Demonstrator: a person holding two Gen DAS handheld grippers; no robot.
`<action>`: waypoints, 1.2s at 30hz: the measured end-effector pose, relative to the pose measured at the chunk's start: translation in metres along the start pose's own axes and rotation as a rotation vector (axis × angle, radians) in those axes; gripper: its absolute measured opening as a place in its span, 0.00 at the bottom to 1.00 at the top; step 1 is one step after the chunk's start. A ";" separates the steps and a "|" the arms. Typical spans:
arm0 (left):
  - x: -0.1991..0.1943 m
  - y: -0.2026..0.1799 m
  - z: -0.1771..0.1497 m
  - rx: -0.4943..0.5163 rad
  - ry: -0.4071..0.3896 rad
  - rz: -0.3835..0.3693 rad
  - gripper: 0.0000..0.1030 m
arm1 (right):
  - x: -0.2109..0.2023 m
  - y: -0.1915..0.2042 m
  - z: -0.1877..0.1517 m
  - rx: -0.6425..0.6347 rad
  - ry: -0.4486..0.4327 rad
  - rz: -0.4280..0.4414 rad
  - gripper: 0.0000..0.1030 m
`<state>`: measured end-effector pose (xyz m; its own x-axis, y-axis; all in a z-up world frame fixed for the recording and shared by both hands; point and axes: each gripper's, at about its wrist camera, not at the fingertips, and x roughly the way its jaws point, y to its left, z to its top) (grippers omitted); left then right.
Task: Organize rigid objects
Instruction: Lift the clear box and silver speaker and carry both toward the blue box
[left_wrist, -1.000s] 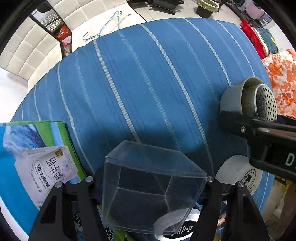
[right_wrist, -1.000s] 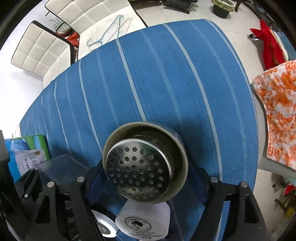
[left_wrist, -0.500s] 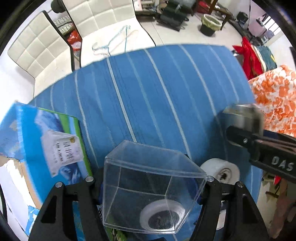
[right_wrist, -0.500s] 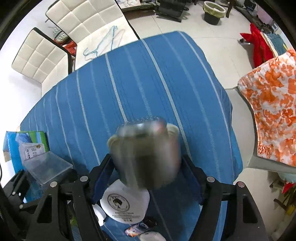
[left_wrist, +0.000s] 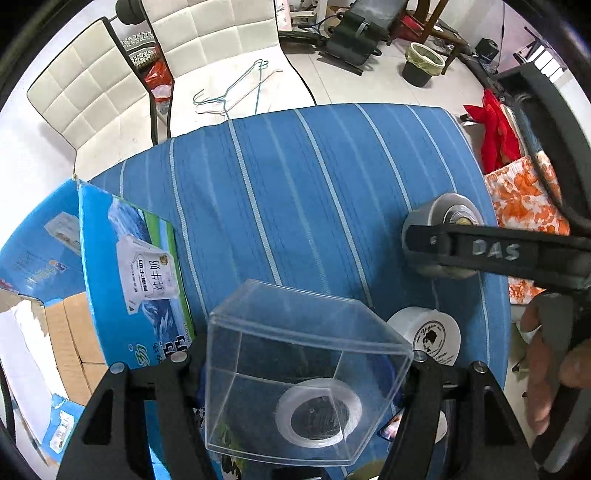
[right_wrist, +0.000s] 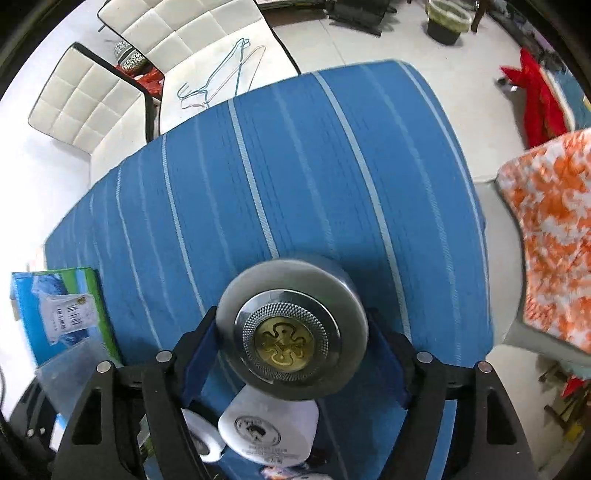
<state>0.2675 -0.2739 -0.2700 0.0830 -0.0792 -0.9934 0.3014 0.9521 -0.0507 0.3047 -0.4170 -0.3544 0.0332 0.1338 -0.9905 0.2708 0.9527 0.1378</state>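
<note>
My left gripper (left_wrist: 295, 373) is shut on a clear plastic box (left_wrist: 303, 373) and holds it above the blue striped table (left_wrist: 295, 192). Through the box I see a roll of clear tape (left_wrist: 319, 413) below. My right gripper (right_wrist: 291, 354) is shut on a round metal container (right_wrist: 291, 325), its end with a brass emblem facing the camera. In the left wrist view the metal container (left_wrist: 439, 221) sits at the right, held above the table's right side. A white jar (left_wrist: 428, 336) with a printed lid lies between the grippers; it also shows in the right wrist view (right_wrist: 266, 428).
A blue and green milk carton box (left_wrist: 136, 273) stands at the table's left, with an open cardboard box (left_wrist: 70, 336) beside it. White chairs (left_wrist: 110, 92) with hangers stand beyond the far edge. An orange patterned cloth (right_wrist: 554, 240) lies right of the table.
Both grippers have risen and pulled back from the table with their loads. The metal container has turned over: its perforated end faced the right camera, now the emblem end does.
</note>
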 end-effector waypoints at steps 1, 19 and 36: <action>0.000 0.001 0.000 -0.004 -0.001 -0.002 0.64 | -0.001 0.004 -0.003 -0.011 -0.008 -0.021 0.74; -0.034 -0.004 -0.006 0.010 -0.068 0.003 0.64 | -0.041 -0.007 -0.032 0.024 -0.058 0.008 0.70; -0.123 0.079 -0.052 -0.050 -0.187 0.035 0.64 | -0.160 0.100 -0.091 -0.140 -0.173 0.107 0.70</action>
<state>0.2322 -0.1738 -0.1573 0.2692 -0.0950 -0.9584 0.2486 0.9683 -0.0262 0.2391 -0.3184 -0.1821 0.2219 0.1985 -0.9547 0.1217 0.9658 0.2291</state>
